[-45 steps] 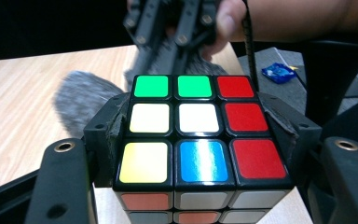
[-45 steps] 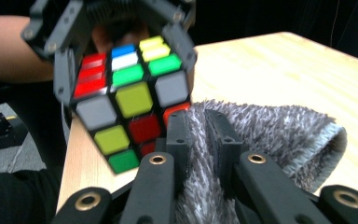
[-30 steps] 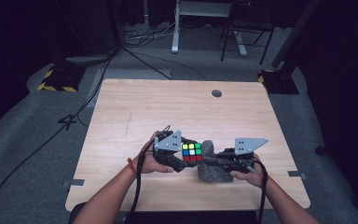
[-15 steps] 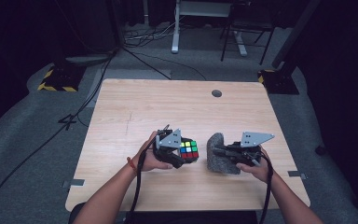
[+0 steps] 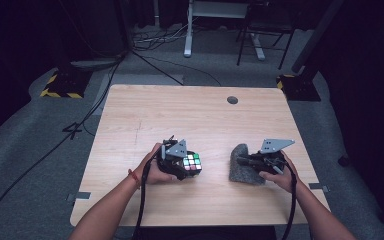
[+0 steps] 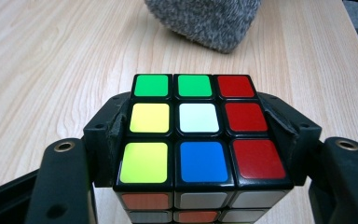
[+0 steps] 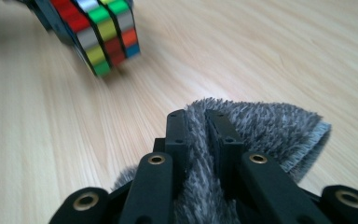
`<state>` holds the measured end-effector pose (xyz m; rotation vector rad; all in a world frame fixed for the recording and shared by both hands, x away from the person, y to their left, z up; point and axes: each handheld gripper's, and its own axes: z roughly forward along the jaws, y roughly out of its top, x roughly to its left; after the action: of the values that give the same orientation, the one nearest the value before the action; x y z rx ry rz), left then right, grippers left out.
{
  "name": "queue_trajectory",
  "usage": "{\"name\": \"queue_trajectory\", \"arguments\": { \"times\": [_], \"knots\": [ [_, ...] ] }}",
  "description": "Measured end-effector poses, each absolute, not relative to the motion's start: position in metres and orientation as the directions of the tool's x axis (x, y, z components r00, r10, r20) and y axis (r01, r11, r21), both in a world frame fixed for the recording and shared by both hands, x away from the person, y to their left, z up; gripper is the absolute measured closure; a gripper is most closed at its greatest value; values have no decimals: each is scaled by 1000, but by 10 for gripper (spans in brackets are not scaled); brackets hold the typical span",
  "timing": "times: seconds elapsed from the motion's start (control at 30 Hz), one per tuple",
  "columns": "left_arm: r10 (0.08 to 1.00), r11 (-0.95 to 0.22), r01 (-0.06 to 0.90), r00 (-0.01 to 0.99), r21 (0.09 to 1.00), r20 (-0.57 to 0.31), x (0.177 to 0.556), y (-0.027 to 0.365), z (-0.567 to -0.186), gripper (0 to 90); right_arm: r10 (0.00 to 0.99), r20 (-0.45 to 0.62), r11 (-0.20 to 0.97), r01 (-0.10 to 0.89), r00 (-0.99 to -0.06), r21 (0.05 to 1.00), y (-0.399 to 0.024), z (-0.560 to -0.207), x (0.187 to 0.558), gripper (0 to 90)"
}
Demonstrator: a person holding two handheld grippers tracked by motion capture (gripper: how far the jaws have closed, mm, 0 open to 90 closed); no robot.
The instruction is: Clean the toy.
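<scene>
From above, the left gripper (image 5: 180,161) and right gripper (image 5: 252,161) sit well apart over the wooden bench (image 5: 190,115), while the left gripper view shows its fingers clamped on the puzzle cube (image 6: 193,135) and the right gripper view shows fingers pinching a fold of grey fuzzy cloth (image 7: 261,128).

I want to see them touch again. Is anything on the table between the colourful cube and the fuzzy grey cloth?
No. Bare wooden table lies between the cube, clamped in the left gripper, and the grey cloth, pinched in the right gripper. Nothing visible stands in that gap.
</scene>
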<state>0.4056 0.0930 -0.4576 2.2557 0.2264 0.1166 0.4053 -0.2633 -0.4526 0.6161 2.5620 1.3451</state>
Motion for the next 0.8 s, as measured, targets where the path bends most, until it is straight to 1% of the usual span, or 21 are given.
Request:
{"name": "queue_trajectory", "arguments": {
  "times": [0.03,0.1,0.3,0.33,0.5,0.6,0.73,0.8],
  "knots": [
    [201,-638,119,980,761,15,405,93,-459,335,441,33,507,279,-897,816,-266,-453,405,802],
    [196,-646,130,981,752,-2,403,94,-463,335,449,36,512,291,-893,808,-271,-457,403,800],
    [187,-670,134,982,730,-9,399,96,-468,335,468,44,521,316,-882,792,-284,-468,398,789],
    [193,-669,135,981,731,-6,398,97,-469,335,469,45,520,317,-882,793,-285,-469,398,787],
    [213,-651,178,976,738,-47,398,108,-475,333,480,42,529,327,-876,783,-293,-475,394,773],
    [219,-651,183,975,736,-48,396,111,-476,331,486,39,531,331,-873,780,-294,-479,393,766],
    [229,-654,192,972,732,-50,393,113,-478,316,490,35,540,335,-871,772,-294,-484,391,746],
    [227,-673,193,973,714,-49,392,112,-481,304,498,22,552,336,-867,763,-293,-485,391,717]
  ]
}}
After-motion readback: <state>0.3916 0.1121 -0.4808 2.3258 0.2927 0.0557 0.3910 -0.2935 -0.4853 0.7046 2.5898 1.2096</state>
